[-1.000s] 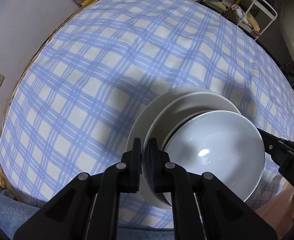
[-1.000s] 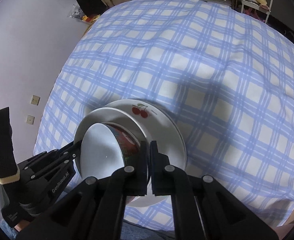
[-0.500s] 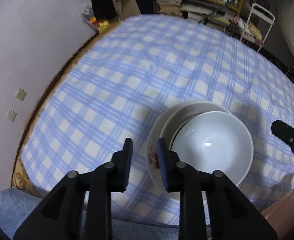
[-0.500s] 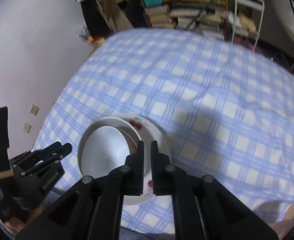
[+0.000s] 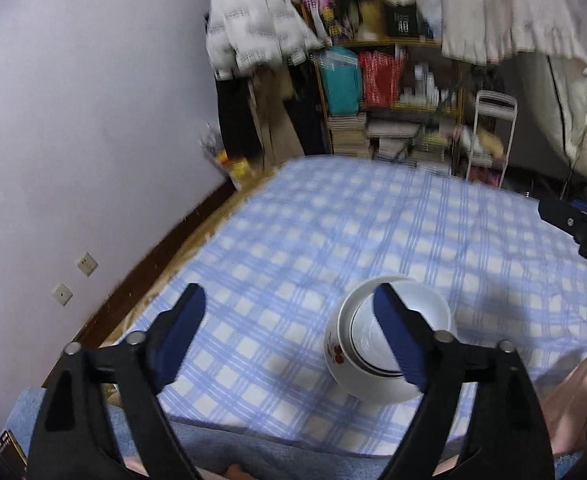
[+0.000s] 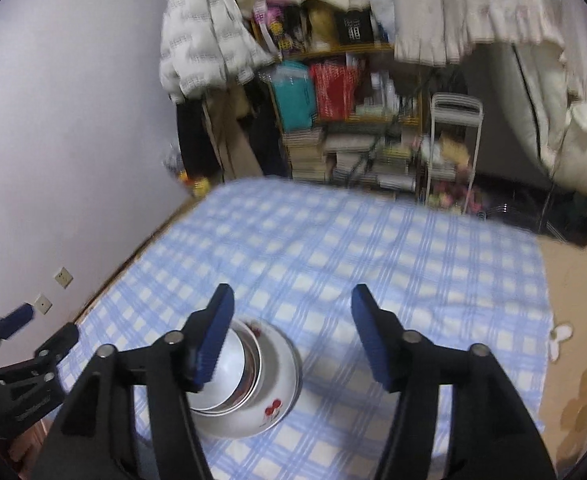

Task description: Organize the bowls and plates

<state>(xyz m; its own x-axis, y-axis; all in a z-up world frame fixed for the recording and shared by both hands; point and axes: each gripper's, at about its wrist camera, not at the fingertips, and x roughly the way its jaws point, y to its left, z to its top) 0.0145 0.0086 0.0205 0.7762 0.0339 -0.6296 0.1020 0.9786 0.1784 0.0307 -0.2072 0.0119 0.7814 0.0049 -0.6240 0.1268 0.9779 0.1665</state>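
Letting go cleanly: left gripper [image 5: 289, 330] and right gripper [image 6: 289, 338] both spreading, jaws opening with nothing between them, clear above the nested stack — white bowl [image 5: 421, 312] inside cherry-print plate [image 6: 277, 404] — sitting near the front edge of the blue checked tablecloth [image 5: 373, 232]. Keeping fingers off the rims, avoiding any nudge. Reading no writing anywhere; shelf labels too blurred

The left gripper [image 5: 289, 312] is up above the blue checked cloth [image 5: 373, 240], and its jaws are opening with nothing between them. A white bowl [image 5: 397, 332] sits inside a plate with red cherries [image 5: 343, 354] on the cloth. Part of the right gripper [image 5: 577, 226] shows at the right edge, and a messy bookshelf [image 5: 393, 120] stands at the back.
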